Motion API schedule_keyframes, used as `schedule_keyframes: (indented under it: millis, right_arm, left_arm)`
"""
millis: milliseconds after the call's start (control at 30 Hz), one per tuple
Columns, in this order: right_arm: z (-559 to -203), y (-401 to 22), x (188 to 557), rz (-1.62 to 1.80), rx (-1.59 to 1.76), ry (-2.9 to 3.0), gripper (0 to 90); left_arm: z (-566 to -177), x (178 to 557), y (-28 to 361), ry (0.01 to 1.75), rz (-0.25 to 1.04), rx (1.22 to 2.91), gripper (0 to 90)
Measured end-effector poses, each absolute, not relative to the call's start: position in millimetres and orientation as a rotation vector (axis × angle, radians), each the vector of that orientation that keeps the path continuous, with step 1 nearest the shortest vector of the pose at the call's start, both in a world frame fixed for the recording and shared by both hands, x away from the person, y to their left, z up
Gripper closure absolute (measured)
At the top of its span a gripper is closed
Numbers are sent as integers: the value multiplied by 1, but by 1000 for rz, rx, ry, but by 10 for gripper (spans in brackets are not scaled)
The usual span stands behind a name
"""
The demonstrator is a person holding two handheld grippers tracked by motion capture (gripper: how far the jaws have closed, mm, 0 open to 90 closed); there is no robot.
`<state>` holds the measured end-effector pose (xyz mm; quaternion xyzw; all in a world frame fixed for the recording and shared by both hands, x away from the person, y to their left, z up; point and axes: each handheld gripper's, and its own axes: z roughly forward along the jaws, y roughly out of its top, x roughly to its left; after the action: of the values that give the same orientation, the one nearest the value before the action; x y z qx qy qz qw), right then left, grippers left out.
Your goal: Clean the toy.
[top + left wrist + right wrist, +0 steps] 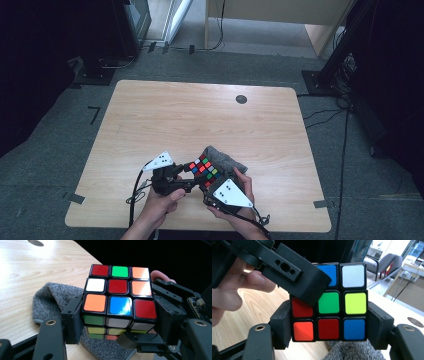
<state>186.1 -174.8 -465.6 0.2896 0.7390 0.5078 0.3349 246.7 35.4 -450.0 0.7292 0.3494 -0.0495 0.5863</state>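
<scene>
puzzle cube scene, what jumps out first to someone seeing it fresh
The colourful puzzle cube stands out, held up near the front edge of the wooden table between the left gripper and the right gripper, both of which clamp its sides. Right behind it a crumpled grey cloth lies on the table, and a small dark round disc sits near the far edge.

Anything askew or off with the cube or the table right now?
Nothing looks damaged or spilled. The cube is scrambled but its layers sit aligned, held above the table between the left gripper and right gripper. The grey cloth lies rumpled beneath, harmless.
</scene>
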Motion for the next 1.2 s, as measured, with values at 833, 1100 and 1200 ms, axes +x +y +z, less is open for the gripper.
schedule_keyframes:
  millis: [833,1100,1200]
  right_arm:
    - [-433,-210,211,1570,1212,2089,344]
    - [-437,-193,212,1543,1270,2227,344]
    - [-439,-189,214,1568,1338,2277,344]
  left_arm:
    - [-466,218,29,391,641,1892,211]
    - [-470,211,25,297,724,1921,218]
    - [-472,207,23,249,765,1939,258]
